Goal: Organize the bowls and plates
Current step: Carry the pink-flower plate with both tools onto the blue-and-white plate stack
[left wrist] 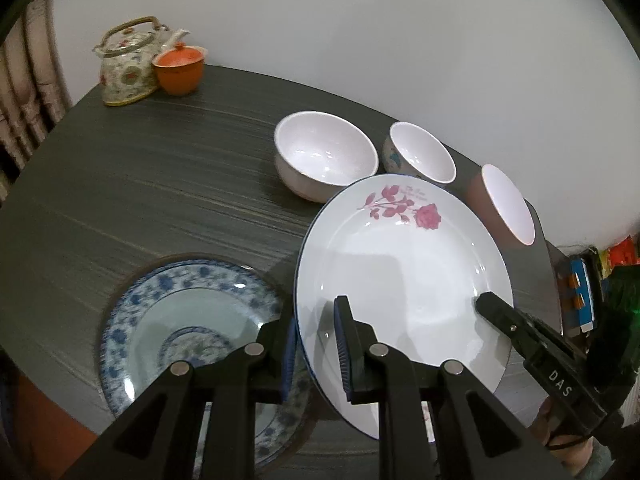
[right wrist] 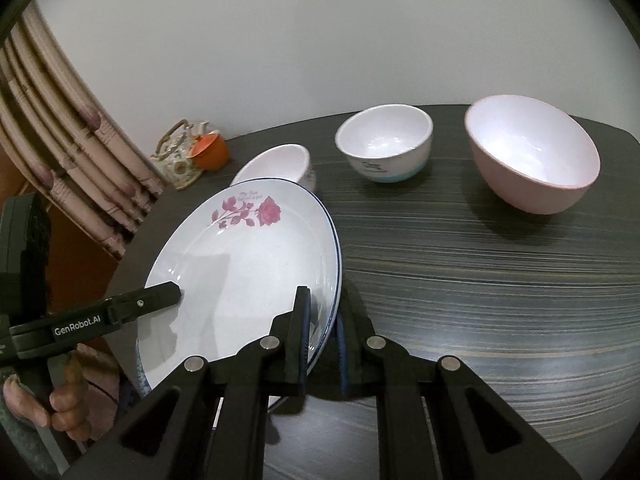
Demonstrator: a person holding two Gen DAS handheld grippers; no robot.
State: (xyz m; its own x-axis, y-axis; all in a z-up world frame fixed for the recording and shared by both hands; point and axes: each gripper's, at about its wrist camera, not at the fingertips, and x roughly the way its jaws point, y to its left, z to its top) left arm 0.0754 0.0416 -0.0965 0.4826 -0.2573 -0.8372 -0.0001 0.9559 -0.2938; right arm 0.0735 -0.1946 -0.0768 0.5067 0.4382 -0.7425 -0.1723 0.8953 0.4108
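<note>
At the far left of the dark wood-grain table, seen from the left wrist camera, lies the blue-and-white patterned porcelain plate, flat on the surface and partly covered by the gripper's own frame, so its near rim cannot be made out. The left gripper is closed down on the left rim of the white round plate with a pink rose print and thin blue edge, one pad above the rim and one beneath. That rose plate is tilted and appears clear of the table, sitting just right of the patterned plate and overlapping its edge in the picture; any stacking move would have to carry it leftward. The right gripper pinches the opposite rim, nearly fully closed, so both hands share the plate about equally, the left being nearer the patterned plate. Behind, left to right, stand a white bowl, a white bowl with a pale blue base and a larger pink bowl. Whether the rose plate's underside touches anything is hidden.
</note>
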